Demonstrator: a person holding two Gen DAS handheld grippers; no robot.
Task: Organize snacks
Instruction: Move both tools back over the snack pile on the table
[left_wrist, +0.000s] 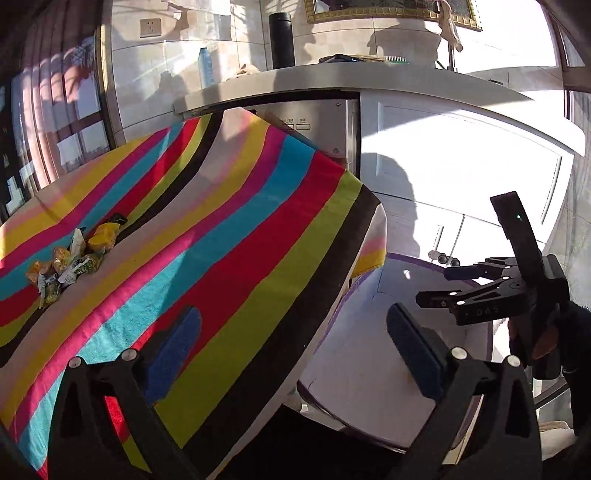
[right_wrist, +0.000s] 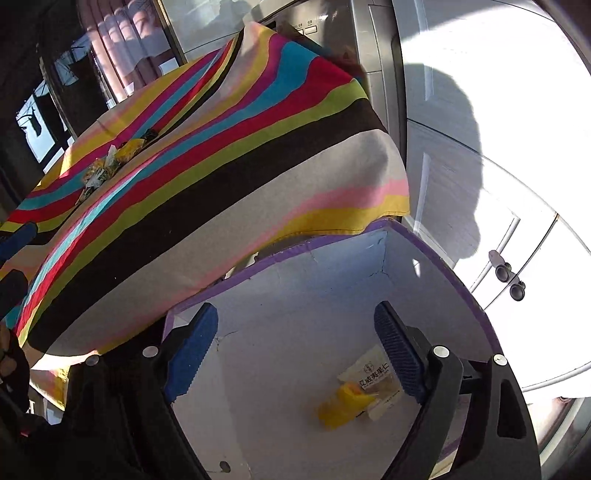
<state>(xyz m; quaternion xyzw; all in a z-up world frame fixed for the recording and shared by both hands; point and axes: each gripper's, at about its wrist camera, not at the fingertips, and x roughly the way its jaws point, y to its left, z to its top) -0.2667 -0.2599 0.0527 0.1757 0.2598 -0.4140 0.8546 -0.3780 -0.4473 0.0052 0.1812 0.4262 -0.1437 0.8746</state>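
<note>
Nearby, both the left gripper (left_wrist: 291, 354) and right gripper (right_wrist: 295, 354) are held wide open, empty. Beneath the right, two packets (right_wrist: 364, 387) are seen in the box (right_wrist: 436, 251) beside the table edge (left_wrist: 354, 236); farther off, the snack pile (left_wrist: 74, 258) is left on the striped cloth (left_wrist: 229, 229).

Two snack packets (right_wrist: 364, 387) in purple-rimmed box (right_wrist: 436, 254)

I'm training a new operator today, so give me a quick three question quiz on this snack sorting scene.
1. True or false: the right claw is open above the purple-rimmed box.
2. How many packets lie inside the box? A one, B two, C five.
3. Where are the unsorted snacks?

Key: 1 true. 2 B, a white packet and a yellow packet. 3 Piled on the striped tablecloth, far from the open left claw.
</note>
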